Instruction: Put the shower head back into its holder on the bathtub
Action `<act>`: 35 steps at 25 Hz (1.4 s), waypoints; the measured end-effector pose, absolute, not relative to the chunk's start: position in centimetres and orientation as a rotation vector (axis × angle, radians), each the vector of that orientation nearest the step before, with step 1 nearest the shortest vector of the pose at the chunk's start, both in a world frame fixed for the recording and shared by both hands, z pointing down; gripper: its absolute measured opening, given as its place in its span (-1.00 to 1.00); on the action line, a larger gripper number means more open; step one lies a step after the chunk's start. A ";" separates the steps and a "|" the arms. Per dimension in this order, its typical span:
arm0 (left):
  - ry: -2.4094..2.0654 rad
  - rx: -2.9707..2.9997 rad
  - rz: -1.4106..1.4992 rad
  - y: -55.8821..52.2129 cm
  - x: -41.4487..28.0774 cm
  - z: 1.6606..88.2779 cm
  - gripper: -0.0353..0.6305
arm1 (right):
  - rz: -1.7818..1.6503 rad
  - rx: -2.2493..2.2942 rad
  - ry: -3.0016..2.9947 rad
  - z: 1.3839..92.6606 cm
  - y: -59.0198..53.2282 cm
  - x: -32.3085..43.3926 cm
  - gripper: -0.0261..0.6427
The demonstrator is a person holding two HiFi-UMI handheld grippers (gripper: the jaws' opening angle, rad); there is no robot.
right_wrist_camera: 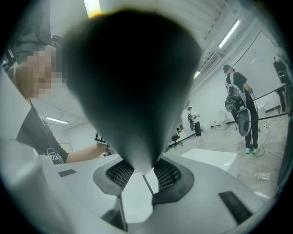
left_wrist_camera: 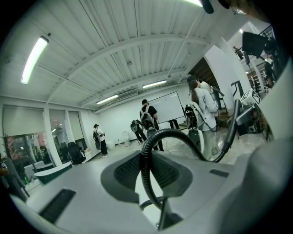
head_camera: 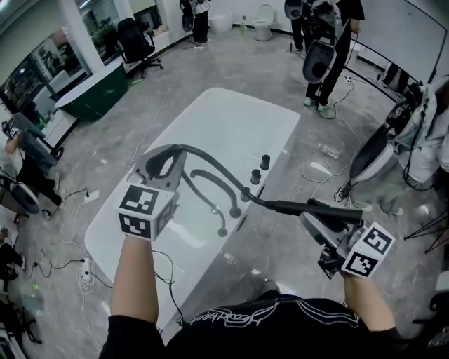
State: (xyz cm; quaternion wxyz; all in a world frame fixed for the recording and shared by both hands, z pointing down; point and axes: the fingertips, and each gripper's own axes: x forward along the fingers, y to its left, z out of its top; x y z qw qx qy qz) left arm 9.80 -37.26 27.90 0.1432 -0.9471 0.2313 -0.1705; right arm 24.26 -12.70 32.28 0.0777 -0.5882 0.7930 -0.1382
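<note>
The white bathtub [head_camera: 210, 119] lies lengthwise in front of me, with two black fittings [head_camera: 260, 169] on its right rim. My left gripper [head_camera: 163, 163] is over the tub's near half and is shut on the black ribbed hose [left_wrist_camera: 145, 169]. The hose [head_camera: 210, 168] arcs from those jaws across the tub to the black shower head [head_camera: 309, 208]. My right gripper [head_camera: 317, 221] is shut on the shower head, holding it roughly level just right of the rim. In the right gripper view, the shower head [right_wrist_camera: 132, 87] fills the space above the jaws as a dark cone. More hose loops [head_camera: 214, 193] hang over the tub.
Several people with equipment stand at the back [head_camera: 330, 42] and at the right [head_camera: 421, 133]. Cables [head_camera: 319, 168] lie on the grey floor right of the tub. A dark green tub [head_camera: 91, 95] and an office chair [head_camera: 137, 42] stand at the left, and a toilet [head_camera: 264, 21] at the far end.
</note>
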 end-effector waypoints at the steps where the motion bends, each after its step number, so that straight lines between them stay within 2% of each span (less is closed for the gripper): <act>1: 0.673 -2.730 -0.494 -37.5 9.5 27.9 -0.71 | -0.418 -1.758 2.379 32.3 -12.9 24.1 -0.52; 13: 0.752 -2.814 -0.581 -38.9 6.3 35.2 -0.70 | -0.509 -1.807 2.364 34.6 -14.0 23.5 -0.52; 35: 0.783 -3.130 -0.939 -35.9 6.6 58.0 -0.70 | -0.564 -1.800 2.360 35.9 -17.9 26.3 -0.52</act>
